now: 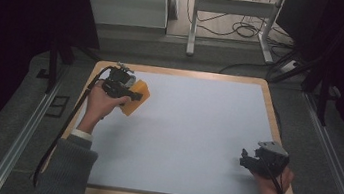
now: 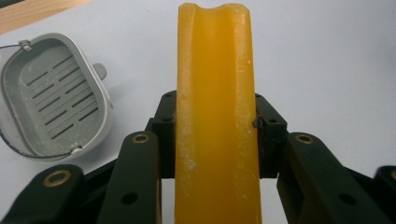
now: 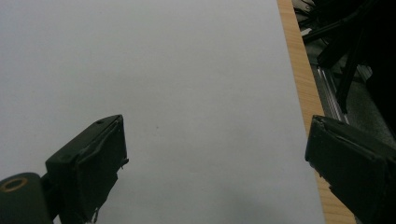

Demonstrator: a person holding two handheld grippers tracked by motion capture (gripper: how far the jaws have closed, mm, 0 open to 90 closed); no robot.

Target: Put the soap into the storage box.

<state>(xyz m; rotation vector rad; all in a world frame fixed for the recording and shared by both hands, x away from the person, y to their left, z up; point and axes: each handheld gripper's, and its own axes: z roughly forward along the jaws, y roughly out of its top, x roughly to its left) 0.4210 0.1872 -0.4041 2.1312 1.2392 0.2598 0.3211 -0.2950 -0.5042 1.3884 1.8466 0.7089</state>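
Note:
A yellow-orange bar of soap (image 2: 215, 116) stands lengthwise between the jaws of my left gripper (image 2: 215, 135), which is shut on it; both pads press on its long sides. In the high view the left gripper (image 1: 130, 93) holds the soap (image 1: 139, 99) above the table's far left corner. A grey slotted soap dish (image 2: 51, 98) lies open on the white surface, just left of the soap in the left gripper view. My right gripper (image 3: 219, 158) stands open with nothing between its jaws, near the table's front right edge (image 1: 246, 158).
The white mat (image 1: 191, 130) covers a wooden table top (image 1: 277, 126) whose rim shows at the edges. Beyond the far edge are a white cabinet (image 1: 124, 0), a frame's legs (image 1: 193, 24) and cables on the floor. Metal rails (image 1: 29, 128) run along both sides.

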